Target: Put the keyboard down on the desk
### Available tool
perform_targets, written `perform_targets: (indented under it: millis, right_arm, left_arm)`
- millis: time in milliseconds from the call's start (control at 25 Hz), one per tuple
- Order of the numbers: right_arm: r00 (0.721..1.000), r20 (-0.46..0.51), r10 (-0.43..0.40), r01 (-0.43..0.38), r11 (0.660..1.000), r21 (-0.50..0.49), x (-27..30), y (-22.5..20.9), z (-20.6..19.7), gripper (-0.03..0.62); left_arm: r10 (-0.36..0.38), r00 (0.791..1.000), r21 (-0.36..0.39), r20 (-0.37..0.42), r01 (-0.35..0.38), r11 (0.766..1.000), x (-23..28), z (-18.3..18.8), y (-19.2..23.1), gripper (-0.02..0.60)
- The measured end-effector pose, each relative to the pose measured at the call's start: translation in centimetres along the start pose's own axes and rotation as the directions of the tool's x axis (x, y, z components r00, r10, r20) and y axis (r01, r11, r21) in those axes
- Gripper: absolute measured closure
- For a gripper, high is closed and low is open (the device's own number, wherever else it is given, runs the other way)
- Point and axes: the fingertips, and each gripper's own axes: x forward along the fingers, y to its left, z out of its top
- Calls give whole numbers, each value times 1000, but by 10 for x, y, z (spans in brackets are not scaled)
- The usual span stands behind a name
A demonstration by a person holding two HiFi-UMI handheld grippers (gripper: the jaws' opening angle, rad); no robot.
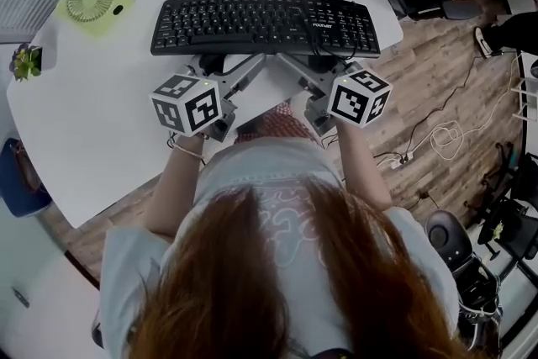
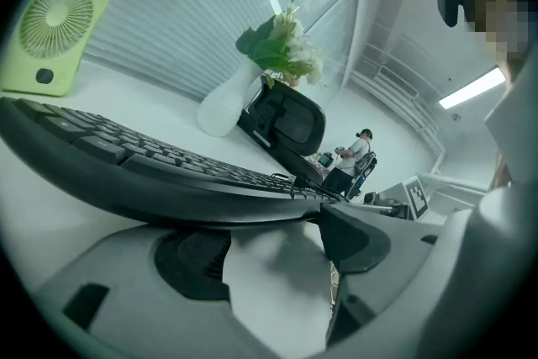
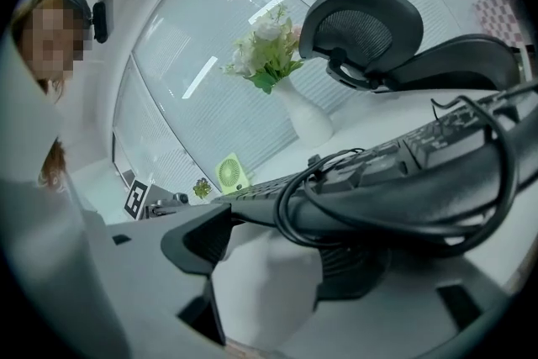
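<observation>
A black keyboard [image 1: 265,23] lies flat on the white desk [image 1: 101,139], its near edge toward me. My left gripper [image 1: 227,65] is at the left part of that edge and my right gripper [image 1: 315,65] at the right part. In the left gripper view the keyboard [image 2: 126,172] runs across the tips of the left gripper [image 2: 273,241]; the jaws stand wide, with white desk showing between the pads. In the right gripper view the right gripper [image 3: 271,255] is spread just as wide under the keyboard [image 3: 395,181], whose black cable [image 3: 290,202] loops over its edge.
A green desk fan [image 1: 94,0] and a small potted plant [image 1: 27,61] stand at the desk's left. A white vase of flowers [image 2: 252,84] and a black office chair [image 2: 286,120] are beyond the keyboard. Cables [image 1: 441,134] lie on the wooden floor at right.
</observation>
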Motion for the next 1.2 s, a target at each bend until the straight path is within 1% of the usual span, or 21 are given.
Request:
perform_targets:
  millis: [200,320,440,640,840,1200]
  right_arm:
    - [999,-29,-21,20,999,-28,2,1,-5,279]
    - [997,-54,-47,44,997,-61,0,1,-12,289]
    - [995,-65,-75,70,995,-69,-3,1,-18,295]
    - [996,-19,-91,90,995,-52,-9,2,-17,305]
    - [994,6,-108,108,994,-11,-9,1,-19,304]
    - [989,19,-150,150,989,-5,-10,1,-23,304]
  left_arm:
    - [10,1000,27,-23,-9,1000,3,-5,-2,261]
    - [10,1000,25,-13,-9,1000,2,-7,-2,261]
    - [-5,1000,22,-14,5,1000,-1,-7,-3,261]
    - [-16,999,38,-50,18,999,-3,-10,-4,261]
    - [18,996,39,-92,-14,999,-3,-17,-2,261]
    - [56,988,56,-143,-48,997,-3,-24,-2,261]
